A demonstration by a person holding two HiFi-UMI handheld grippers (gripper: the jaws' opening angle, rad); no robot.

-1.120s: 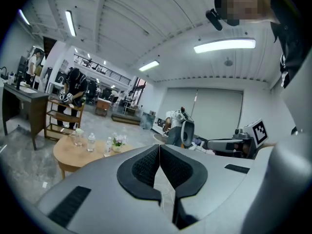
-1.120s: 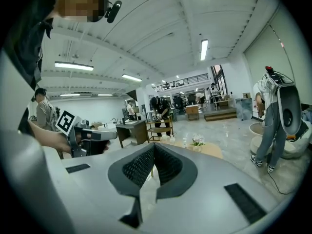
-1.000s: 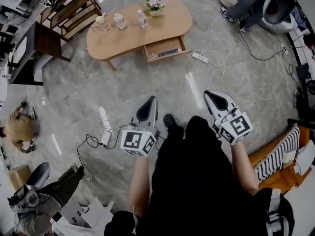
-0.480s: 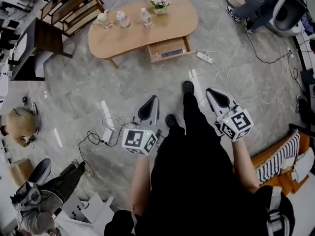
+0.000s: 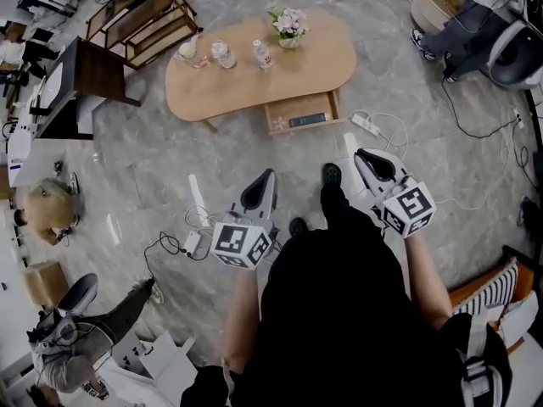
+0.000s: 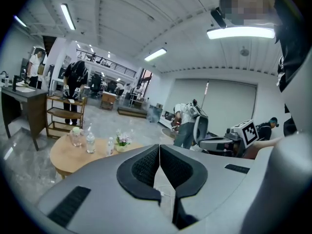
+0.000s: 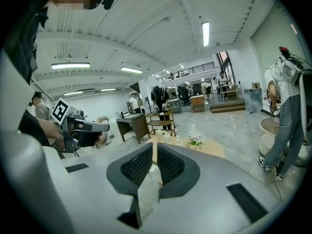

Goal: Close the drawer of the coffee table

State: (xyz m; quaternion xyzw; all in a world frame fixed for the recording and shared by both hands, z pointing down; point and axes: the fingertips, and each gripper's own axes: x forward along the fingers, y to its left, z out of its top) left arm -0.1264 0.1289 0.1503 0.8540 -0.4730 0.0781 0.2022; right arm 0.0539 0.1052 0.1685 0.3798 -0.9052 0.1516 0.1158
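Observation:
The oval wooden coffee table [image 5: 254, 79] stands ahead on the marble floor. Its drawer [image 5: 303, 111] is pulled out toward me, with a dark flat item [image 5: 307, 119] inside. My left gripper [image 5: 265, 176] is shut and empty, pointing at the table from well short of it. My right gripper [image 5: 363, 153] is also shut and empty, a little nearer the drawer and to its right. In the left gripper view the shut jaws [image 6: 159, 146] point past the table [image 6: 63, 155]. The right gripper view shows its shut jaws [image 7: 154, 144] in front of the table [image 7: 217, 150].
Bottles [image 5: 222, 53] and a flower vase [image 5: 289, 25] stand on the tabletop. Power strips [image 5: 366, 124] and cables [image 5: 197, 195] lie on the floor between me and the table. A wooden shelf [image 5: 140, 19], a dark desk [image 5: 81, 70] and seated people surround the area.
I have stepped forward, so the table and its open drawer lie closer to both grippers. Both grippers stay shut and empty.

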